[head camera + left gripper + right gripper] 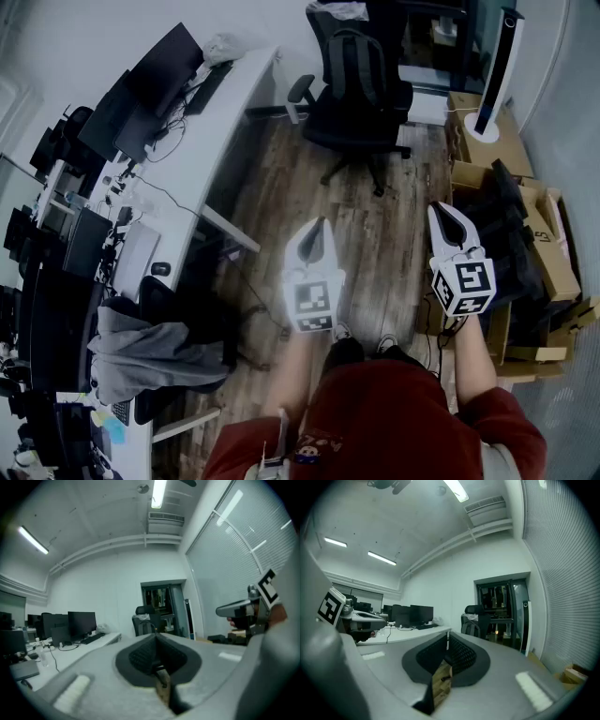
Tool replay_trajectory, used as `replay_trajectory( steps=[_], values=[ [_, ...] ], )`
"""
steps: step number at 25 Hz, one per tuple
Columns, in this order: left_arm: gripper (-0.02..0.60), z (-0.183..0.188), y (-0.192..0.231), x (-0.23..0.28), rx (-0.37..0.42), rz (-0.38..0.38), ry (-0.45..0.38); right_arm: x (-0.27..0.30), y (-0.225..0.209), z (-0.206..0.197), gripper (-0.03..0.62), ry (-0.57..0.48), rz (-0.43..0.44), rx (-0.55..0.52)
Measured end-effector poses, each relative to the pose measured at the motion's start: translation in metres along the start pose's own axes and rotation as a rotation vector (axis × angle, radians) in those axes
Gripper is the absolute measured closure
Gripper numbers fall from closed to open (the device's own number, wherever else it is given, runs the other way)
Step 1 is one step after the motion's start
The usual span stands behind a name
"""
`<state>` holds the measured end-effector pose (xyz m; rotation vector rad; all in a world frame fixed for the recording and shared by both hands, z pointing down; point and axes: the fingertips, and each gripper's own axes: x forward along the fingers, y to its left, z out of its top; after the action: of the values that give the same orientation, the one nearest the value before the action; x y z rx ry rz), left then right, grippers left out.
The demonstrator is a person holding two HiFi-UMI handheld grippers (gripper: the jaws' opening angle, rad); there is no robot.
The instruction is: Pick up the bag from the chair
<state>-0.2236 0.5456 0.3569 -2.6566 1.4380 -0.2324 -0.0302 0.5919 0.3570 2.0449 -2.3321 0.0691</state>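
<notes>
- Floor (272, 187) is wood plank, and both grippers are held out over it, well short of the chair.
- White desk (217, 111) is seen running along the left, loaded with dark monitors (155, 70) and cables.
- Black office chair (367, 131) is parked at the far end of the room, just past the desk's end.
- Cardboard boxes (555, 248) are stacked along the right wall.
- Bag (359, 58), a dark backpack, is propped upright on the chair seat against the backrest. Pretty small in both gripper views tbh.
- Left gripper (317, 225) is pointed towards the chair. Its jaws are seen pressed together at the tips (154, 637), with nothing gripped.
- Right gripper (448, 212) is held beside it, near the boxes. Its jaws are closed up too (446, 639), only a sliver of floor shown between them lower down, nothing held.
</notes>
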Motion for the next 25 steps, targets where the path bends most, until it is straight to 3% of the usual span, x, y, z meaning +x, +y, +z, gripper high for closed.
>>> replay_trajectory(
  steps=[15,25],
  values=[
    [0.583,0.003,-0.051,0.006,-0.030,0.008,-0.010,-0.027,-0.037,-0.013,0.583,0.002,0.029,0.039],
    [0.583,-0.007,-0.059,0.037,0.016,-0.025,0.036,-0.002,-0.055,-0.026,0.583,0.040,0.007,0.032]
  ],
)
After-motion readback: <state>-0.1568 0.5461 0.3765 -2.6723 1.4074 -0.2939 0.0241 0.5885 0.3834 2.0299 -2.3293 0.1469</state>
